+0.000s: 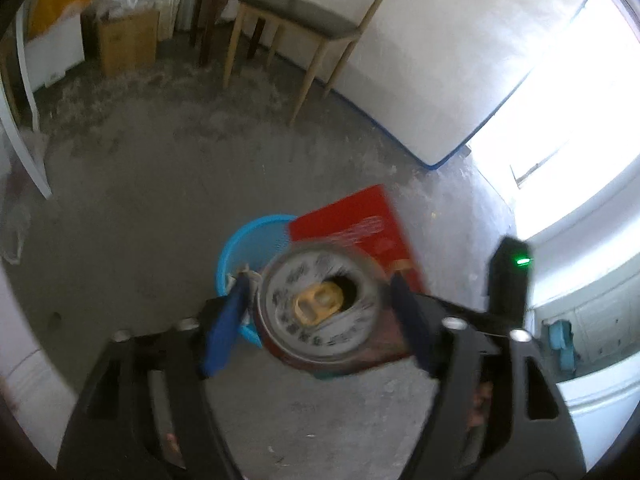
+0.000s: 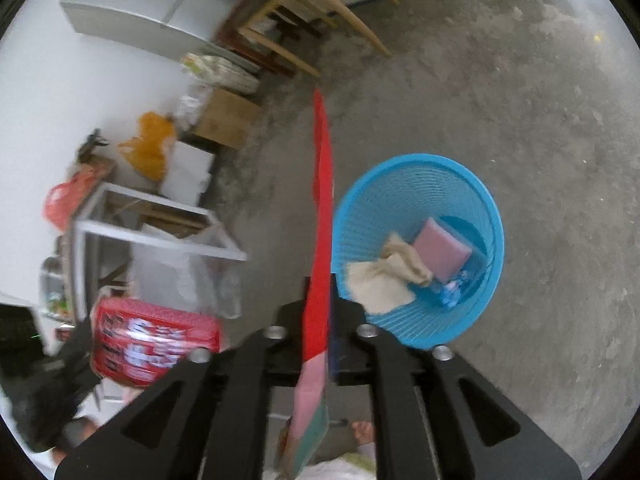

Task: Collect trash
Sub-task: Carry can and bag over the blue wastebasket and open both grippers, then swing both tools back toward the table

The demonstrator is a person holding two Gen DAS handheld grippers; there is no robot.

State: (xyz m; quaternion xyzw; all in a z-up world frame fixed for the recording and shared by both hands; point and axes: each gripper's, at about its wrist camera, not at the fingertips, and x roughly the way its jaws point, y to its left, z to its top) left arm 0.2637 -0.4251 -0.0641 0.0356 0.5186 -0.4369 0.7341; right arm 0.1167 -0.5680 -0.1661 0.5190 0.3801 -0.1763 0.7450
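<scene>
My left gripper is shut on a red drink can, held top toward the camera, with a gold pull tab. The can hangs above the blue mesh basket on the floor. My right gripper is shut on a flat red card packet, seen edge-on; it also shows in the left wrist view beside the can. The basket lies just right of the right gripper and holds a pink sponge, a beige cloth and a small blue wrapper. The can and left gripper show at the lower left.
A wooden chair and dark stool stand by the far wall, with a cardboard box and bags. A white frame table and grey fridge stand left. A white board with blue edging leans on the right.
</scene>
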